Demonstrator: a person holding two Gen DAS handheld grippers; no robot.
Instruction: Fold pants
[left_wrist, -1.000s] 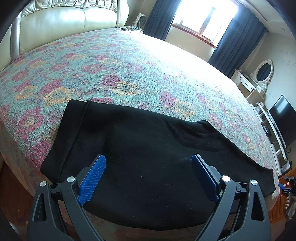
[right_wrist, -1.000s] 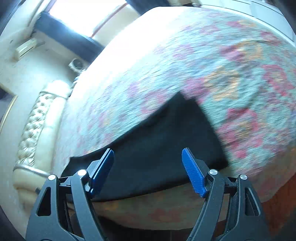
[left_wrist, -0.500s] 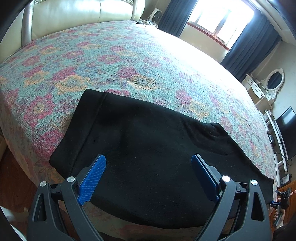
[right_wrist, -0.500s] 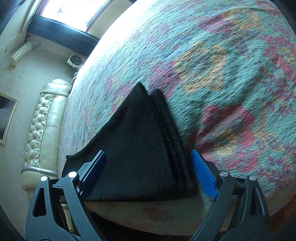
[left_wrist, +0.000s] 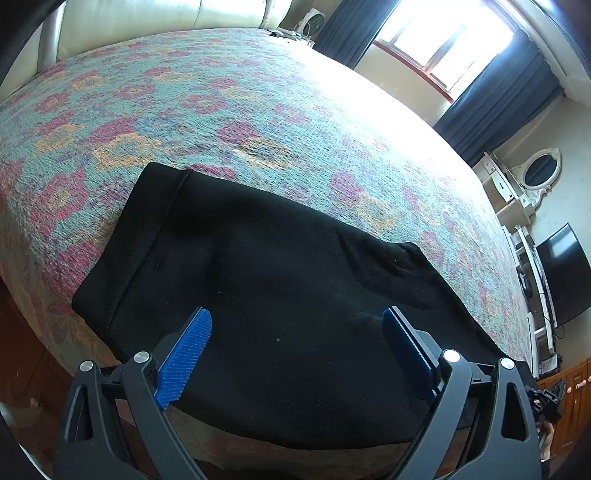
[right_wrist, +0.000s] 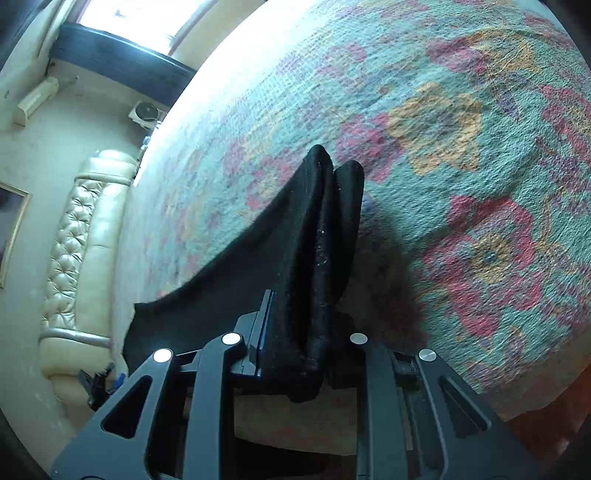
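My right claw (right_wrist: 295, 343) is clamped on the bunched hem end of the black knit pants (left_wrist: 280, 302), which lie already doubled leg on leg along the near edge of the floral quilted bedspread (left_wrist: 258, 110); I hold that end so it can be carried over toward the waist. My left claw (left_wrist: 295, 343) hovers spread wide above the waistband half, gripping nothing, placed, I judge, to pin that end while the fold comes across.

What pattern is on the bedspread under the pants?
Teal bedspread with pink and orange flowers, clearest in the left wrist view.
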